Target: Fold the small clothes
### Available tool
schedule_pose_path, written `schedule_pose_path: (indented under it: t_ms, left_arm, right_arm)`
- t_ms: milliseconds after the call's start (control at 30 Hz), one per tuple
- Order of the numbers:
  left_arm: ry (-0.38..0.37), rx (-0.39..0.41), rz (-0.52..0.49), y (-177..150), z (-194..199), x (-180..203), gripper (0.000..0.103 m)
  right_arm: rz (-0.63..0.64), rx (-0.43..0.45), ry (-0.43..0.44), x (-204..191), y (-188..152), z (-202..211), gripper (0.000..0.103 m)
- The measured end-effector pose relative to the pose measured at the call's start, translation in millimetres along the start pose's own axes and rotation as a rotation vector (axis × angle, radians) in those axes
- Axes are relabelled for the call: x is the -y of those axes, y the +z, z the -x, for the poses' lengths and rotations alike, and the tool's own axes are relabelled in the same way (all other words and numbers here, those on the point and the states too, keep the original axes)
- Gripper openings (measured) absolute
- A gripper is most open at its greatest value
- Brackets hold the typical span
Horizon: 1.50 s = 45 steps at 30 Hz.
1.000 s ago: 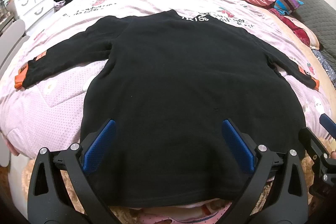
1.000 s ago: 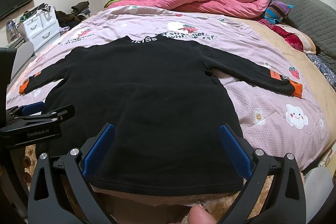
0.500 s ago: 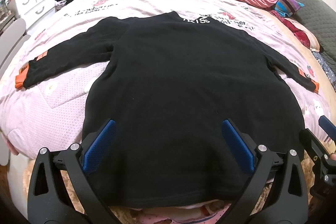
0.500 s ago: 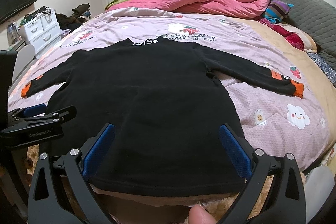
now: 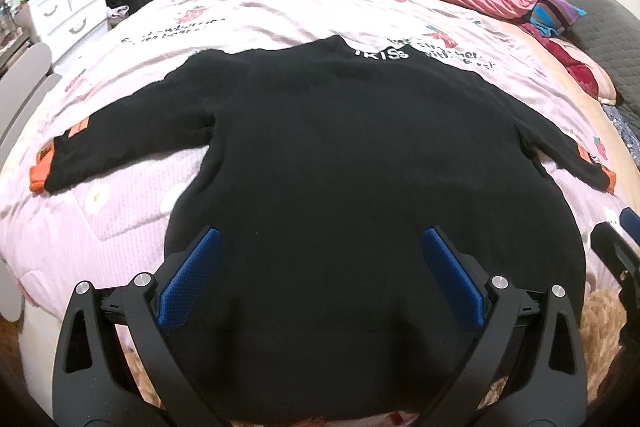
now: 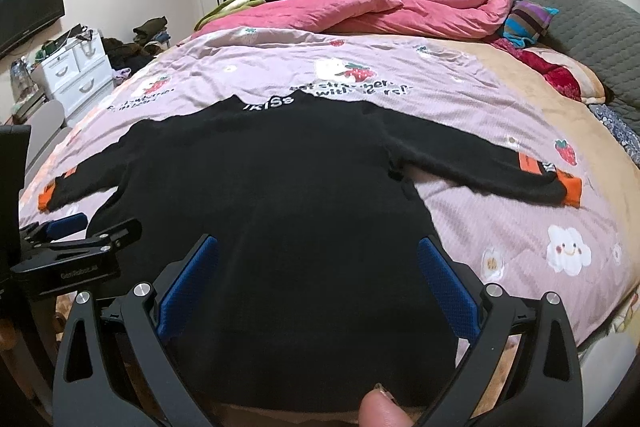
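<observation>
White lettering "KISS" is showing at the collar of the black long-sleeved fleece top (image 6: 272, 211), (image 5: 360, 163). The pink printed quilt cover (image 6: 280, 67) is carrying black print, only "with" legible, rest blurred or creased. Left black tongs (image 6: 76, 239) body is showing small white print, reading roughly "GenRobot.AI", soft focus. Orange sleeve patch (image 6: 530, 163): marks too small to read.

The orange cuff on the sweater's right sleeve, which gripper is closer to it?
Right. The right gripper hangs at the hem on that orange cuff's side; the left gripper sits further left.
</observation>
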<state>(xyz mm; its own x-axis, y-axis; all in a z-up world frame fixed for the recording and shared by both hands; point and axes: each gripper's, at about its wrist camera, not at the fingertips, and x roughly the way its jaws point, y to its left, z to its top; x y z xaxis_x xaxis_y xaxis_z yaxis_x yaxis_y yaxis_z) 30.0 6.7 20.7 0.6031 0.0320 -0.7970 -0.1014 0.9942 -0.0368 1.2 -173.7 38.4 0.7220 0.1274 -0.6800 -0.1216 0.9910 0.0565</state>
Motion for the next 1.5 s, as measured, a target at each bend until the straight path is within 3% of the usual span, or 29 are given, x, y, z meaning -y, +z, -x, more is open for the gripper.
schedule_pose_path:
  t_ms: [433, 733, 1100, 1500]
  left_arm:
    - [0.004, 0.011, -0.002, 47.8, -11.8, 9.9, 0.095]
    - [-0.012, 0.007, -0.005, 80.0, -30.2, 19.9, 0.095]
    - [-0.037, -0.008, -0.037, 106.3, -55.2, 44.6, 0.095]
    - [-0.086, -0.055, -0.083, 119.8, -89.8, 78.0, 0.095]
  right_arm:
    - [-0.045, 0.022, 0.004, 12.0, 57.9, -19.4, 0.099]
    - [-0.123, 0.046, -0.051, 42.4, 87.6, -34.7, 0.099]
    - [-0.287, 0.045, -0.178, 113.5, 90.9, -54.4, 0.099]
    - [-0.487, -0.002, -0.321, 201.2, 64.3, -74.4, 0.099]
